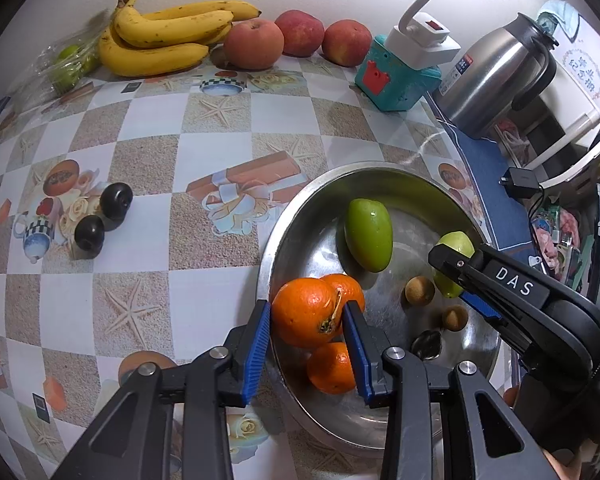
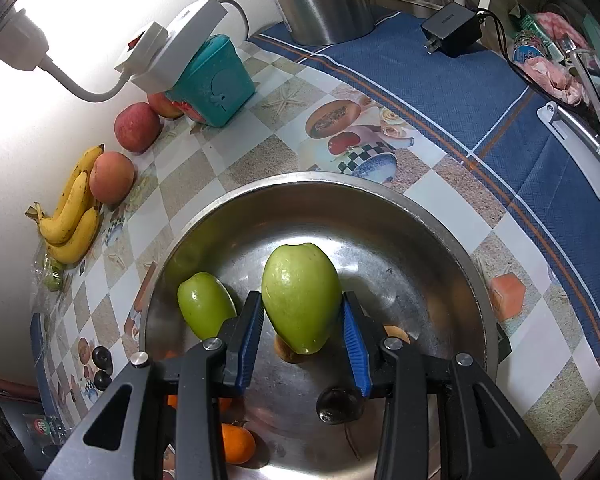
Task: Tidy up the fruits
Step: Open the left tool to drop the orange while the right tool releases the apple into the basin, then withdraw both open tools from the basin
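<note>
In the round steel bowl (image 1: 300,216) on the checked table (image 1: 148,152), my left claw (image 1: 306,320) grips a firm, slick orange (image 1: 304,312) across its middle; my right claw (image 2: 302,316) pinches a smooth, hard green fruit (image 2: 300,296). Glossy oilcloth, lamp-lit wall behind.

the right gripper (image 2: 302,328) points down into a round stainless steel bowl (image 2: 432,240), its blue ribbed pads clamped on both sides of a large green pear-shaped fruit (image 2: 300,300) held with its narrow end down. a smaller green fruit (image 2: 204,310) lies just left of it in the bowl. a dark round fruit (image 2: 336,406) and a small orange tangerine (image 2: 238,444) sit nearer the camera. yellow bananas (image 2: 74,216) and red-orange apples (image 2: 112,176) line the white wall.
</note>
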Tool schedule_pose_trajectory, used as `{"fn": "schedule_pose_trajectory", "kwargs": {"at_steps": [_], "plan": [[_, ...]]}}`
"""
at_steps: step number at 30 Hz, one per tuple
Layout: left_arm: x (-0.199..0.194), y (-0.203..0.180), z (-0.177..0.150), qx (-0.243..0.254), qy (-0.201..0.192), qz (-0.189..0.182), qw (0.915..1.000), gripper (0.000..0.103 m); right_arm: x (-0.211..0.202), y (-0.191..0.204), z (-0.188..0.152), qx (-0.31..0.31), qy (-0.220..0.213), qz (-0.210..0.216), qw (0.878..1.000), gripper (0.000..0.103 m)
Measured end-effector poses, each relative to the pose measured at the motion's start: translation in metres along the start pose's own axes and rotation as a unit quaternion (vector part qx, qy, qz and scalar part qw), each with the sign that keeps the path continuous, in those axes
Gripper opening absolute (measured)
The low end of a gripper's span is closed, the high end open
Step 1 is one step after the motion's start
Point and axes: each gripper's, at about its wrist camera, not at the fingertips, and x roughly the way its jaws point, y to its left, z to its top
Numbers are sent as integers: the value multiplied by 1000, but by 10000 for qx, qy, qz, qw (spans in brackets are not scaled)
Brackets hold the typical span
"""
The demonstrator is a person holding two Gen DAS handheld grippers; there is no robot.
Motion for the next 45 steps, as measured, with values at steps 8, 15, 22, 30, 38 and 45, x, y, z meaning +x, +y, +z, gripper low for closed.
{"fn": "schedule_pose_trajectory", "kwargs": {"at_steps": [8,15,22,30,38,45], "plan": [[-1,-2,0,35,-19,-11,10000,56,0,2,1,-32,37,-21,10000,41],[-12,2,3,-37,-167,10,9999,60,-14,12,4,-225,-78,-25,9997,52],[-27,19,9,-250,-403,363,9982,66,-27,27,2,-582,-150,-59,9982,59],[-40,55,15,-739,-530,633,9938,76,-32,35,-6,-793,-19,-248,9965,63],[-48,87,17,-1228,-578,712,9882,82,-40,49,-18,-1030,25,-267,9943,63],[-49,100,17,-1448,-559,745,9851,83,-40,58,-25,-1181,96,-265,9926,63]]}}
